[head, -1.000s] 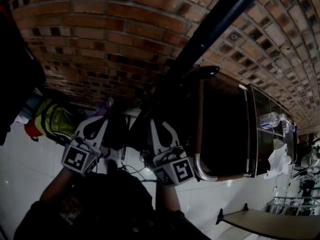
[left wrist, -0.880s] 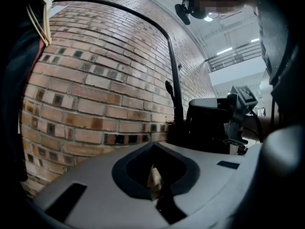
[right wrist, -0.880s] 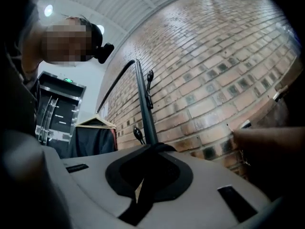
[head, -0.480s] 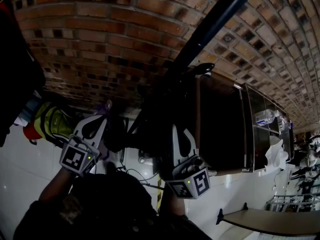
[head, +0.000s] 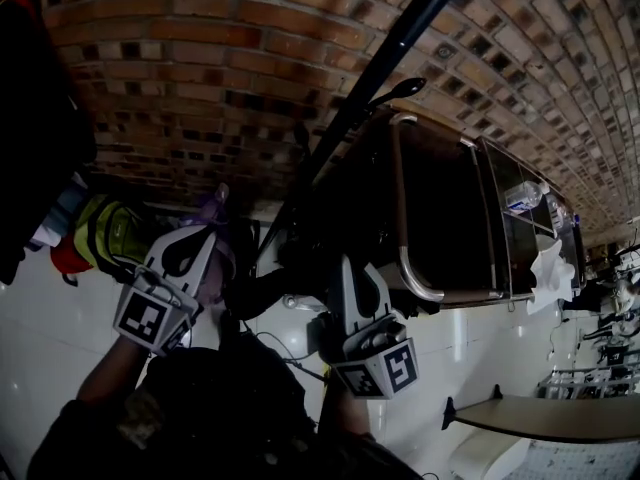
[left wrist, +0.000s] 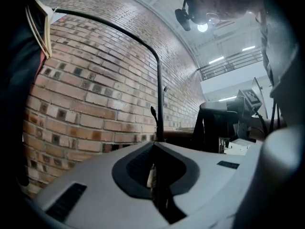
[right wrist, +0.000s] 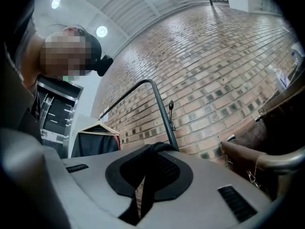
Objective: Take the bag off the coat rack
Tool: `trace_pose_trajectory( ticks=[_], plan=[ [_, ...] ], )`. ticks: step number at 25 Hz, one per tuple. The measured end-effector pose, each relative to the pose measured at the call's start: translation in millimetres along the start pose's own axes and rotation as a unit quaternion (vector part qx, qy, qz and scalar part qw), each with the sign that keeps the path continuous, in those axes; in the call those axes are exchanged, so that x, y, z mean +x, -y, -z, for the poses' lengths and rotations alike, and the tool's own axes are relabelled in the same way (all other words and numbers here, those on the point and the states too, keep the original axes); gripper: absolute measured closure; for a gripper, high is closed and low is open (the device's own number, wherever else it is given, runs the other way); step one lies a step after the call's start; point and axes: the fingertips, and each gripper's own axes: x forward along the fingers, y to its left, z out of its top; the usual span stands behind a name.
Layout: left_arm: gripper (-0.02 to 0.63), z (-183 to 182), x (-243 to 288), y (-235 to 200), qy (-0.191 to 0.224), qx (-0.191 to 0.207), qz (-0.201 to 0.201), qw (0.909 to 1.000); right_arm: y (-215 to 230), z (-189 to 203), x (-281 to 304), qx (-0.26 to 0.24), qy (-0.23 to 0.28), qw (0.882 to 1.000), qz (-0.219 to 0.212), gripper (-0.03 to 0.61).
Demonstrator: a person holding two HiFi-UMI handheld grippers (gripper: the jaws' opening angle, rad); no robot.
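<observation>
head view: brown bag up against the brick wall, just right of the black coat rack pole. its top corner sits close under a small black hook on the pole; cannot tell whether it hangs from that hook. a pale tubular handle runs along the bag's near edge.

right gripper raised just below the bag's lower corner. right gripper view: jaws clenched on a black strap, which loops up over the tips; the brown bag shows at the right edge, pole and hook behind.

left gripper raised left of the pole, apart from the bag. left gripper view: jaws pressed together, a dark strip in the seam between them; cannot tell what it is.

other: yellow-green item low at left by the wall. wooden hanger with a dark garment on the rack's far end, seen in the right gripper view. white tiled floor below.
</observation>
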Motion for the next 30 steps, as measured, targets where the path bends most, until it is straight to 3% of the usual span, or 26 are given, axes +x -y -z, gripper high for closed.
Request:
trace_pose_trajectory(
  ticks=[5, 11, 18, 24, 30],
  plan=[
    [0.574, -13, -68, 15, 0.015, 0.023, 0.009, 0.9996, -62, 11, -38, 0.032, -0.001, 0.999, -0.012, 0.568],
    [0.574, -9, -167, 36, 0.012, 0.020, 0.017, 0.9996, -139, 24, -97, 0.071, 0.009, 0.997, -0.001, 0.568],
    [0.574, -12, -271, 53, 0.009, -0.006, 0.027, 0.9996, -232, 31, -150, 0.079, 0.009, 0.997, 0.005, 0.568],
    [0.574, -15, -321, 64, 0.010, -0.010, 0.045, 0.9989, -298, 41, -171, 0.065, -0.016, 0.998, 0.002, 0.569],
    [0.574, -27, -340, 76, 0.018, -0.010, 0.056, 0.9982, -326, 44, -188, 0.078, -0.027, 0.997, -0.003, 0.569]
  ],
)
